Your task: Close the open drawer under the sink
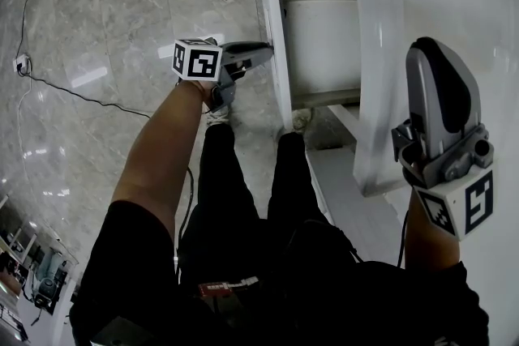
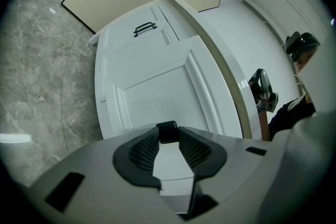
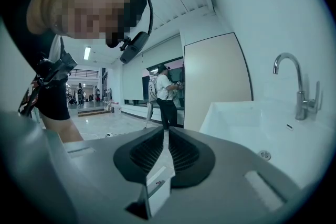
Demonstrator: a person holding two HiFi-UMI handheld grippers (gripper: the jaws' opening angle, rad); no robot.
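The white drawer [image 1: 324,40] under the sink stands pulled out, its front panel [image 1: 276,53] toward the floor side. My left gripper [image 1: 263,51] is at that panel. In the left gripper view the panelled drawer front [image 2: 157,92] fills the middle, and my left gripper [image 2: 168,135] has its jaw tips closed on the small black drawer handle [image 2: 168,129]. My right gripper [image 1: 432,53] hovers over the white sink top [image 1: 478,4], away from the drawer. In the right gripper view my right gripper [image 3: 167,132] has its jaws together with nothing between them.
My legs [image 1: 243,166] stand right before the drawer on grey marble floor with a black cable [image 1: 73,89]. A neighbouring cabinet door carries a black bar handle [image 2: 144,29]. The faucet [image 3: 296,86] rises over the basin. Other people [image 3: 167,94] stand far off.
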